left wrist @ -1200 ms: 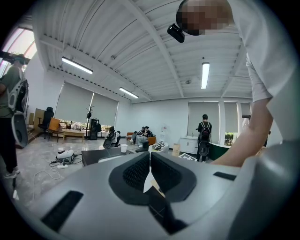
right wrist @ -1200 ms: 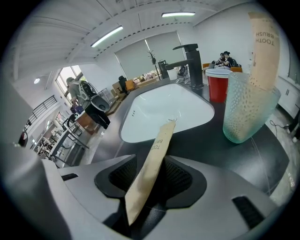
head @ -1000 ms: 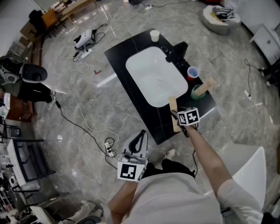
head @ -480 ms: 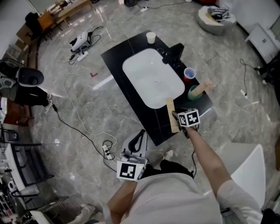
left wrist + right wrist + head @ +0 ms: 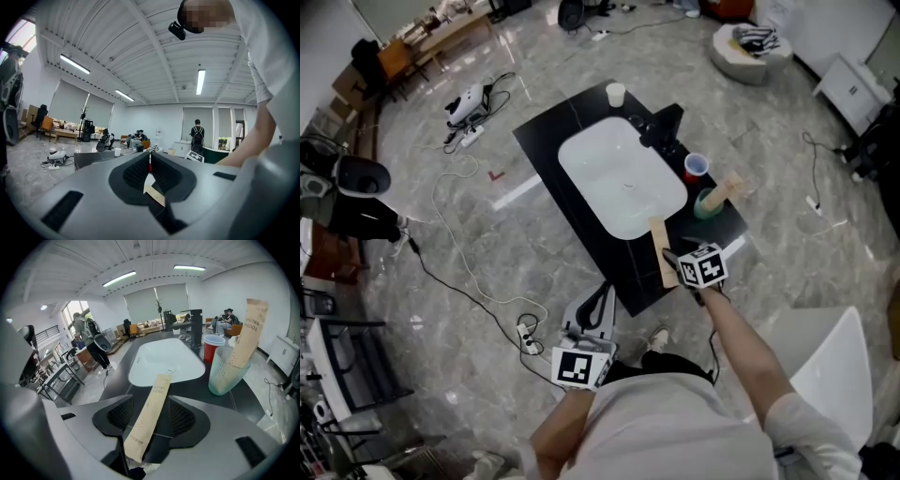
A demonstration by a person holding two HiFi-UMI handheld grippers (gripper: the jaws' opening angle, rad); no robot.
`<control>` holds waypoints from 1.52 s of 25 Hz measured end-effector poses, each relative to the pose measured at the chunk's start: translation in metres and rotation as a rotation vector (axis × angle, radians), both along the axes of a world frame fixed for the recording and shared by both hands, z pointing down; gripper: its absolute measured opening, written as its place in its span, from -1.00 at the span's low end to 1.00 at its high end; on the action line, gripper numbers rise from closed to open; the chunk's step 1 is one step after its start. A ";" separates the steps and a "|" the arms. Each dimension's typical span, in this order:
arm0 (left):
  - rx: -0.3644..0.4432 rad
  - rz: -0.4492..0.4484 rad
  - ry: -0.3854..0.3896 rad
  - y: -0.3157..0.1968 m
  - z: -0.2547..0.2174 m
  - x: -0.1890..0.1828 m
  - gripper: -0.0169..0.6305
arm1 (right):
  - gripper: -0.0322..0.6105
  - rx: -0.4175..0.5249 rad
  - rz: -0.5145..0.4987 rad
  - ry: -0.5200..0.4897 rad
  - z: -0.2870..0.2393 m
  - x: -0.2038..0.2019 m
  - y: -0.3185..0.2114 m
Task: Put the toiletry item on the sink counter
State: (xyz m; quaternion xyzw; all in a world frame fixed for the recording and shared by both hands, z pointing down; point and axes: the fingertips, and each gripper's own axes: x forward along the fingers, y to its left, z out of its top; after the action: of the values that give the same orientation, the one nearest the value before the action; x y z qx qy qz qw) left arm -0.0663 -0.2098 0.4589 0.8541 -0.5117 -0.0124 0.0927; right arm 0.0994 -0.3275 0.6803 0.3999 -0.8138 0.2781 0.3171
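**ITEM: TOOTHBRUSH PACKET. PLACEMENT LOOKING ALL BUT DONE**

Item & location: the toothbrush packet (image 5: 657, 234), a tan paper sleeve, is lying flat on the black sink counter (image 5: 553, 150). It is resting on the strip btwn the white basin (image 5: 619, 183) and the counter's near edge, one end pointing toward the basin.

Right gripper (image 5: 152, 414): it is pointing down at the counter w/ its tongs standing wide. They have just been opening. The packet is running lengthwise btwn them, w/ a gap showing on each side, so neither pad is pressing on it.

Left gripper (image 5: 149, 171): it is hanging level by the person's waist, well apart from the counter. Its tongs are sitting together w/ only a thin slit left. It is carrying no toiletry item and taking no part.

Also on counter: a clear tumbler (image 5: 227, 371) is holding a second packet (image 5: 248, 331) upright, w/ a red cup (image 5: 696, 167) just beside it. The dark faucet (image 5: 661, 127) is sitting behind the basin, and a white cup (image 5: 616, 94) is standing at the far corner.

Status (est.): the drop-off is appearing complete, as the item is sitting on the counter and is released. Remaining, prob.: the right gripper is still straddling the packet and needs lifting clear w/o dragging it.
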 end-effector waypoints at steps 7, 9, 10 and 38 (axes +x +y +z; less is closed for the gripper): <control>0.024 0.007 0.004 0.013 -0.007 -0.001 -0.91 | -0.20 0.075 -0.030 -0.043 -0.032 -0.017 0.024; 0.032 0.005 0.004 0.017 -0.008 -0.003 -0.91 | -0.26 0.103 -0.045 -0.029 -0.039 -0.021 0.029; 0.036 0.003 0.005 0.020 -0.009 -0.003 -0.91 | -0.27 0.115 -0.049 -0.026 -0.043 -0.023 0.032; 0.070 0.040 -0.009 0.049 -0.014 0.015 -0.91 | -0.74 0.234 -0.047 -0.195 -0.107 -0.032 0.102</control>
State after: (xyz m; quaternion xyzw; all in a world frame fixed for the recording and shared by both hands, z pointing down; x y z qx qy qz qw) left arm -0.0517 -0.1610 0.4448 0.8670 -0.4940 -0.0247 0.0605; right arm 0.0669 -0.2257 0.5734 0.3860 -0.8766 0.2115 0.1943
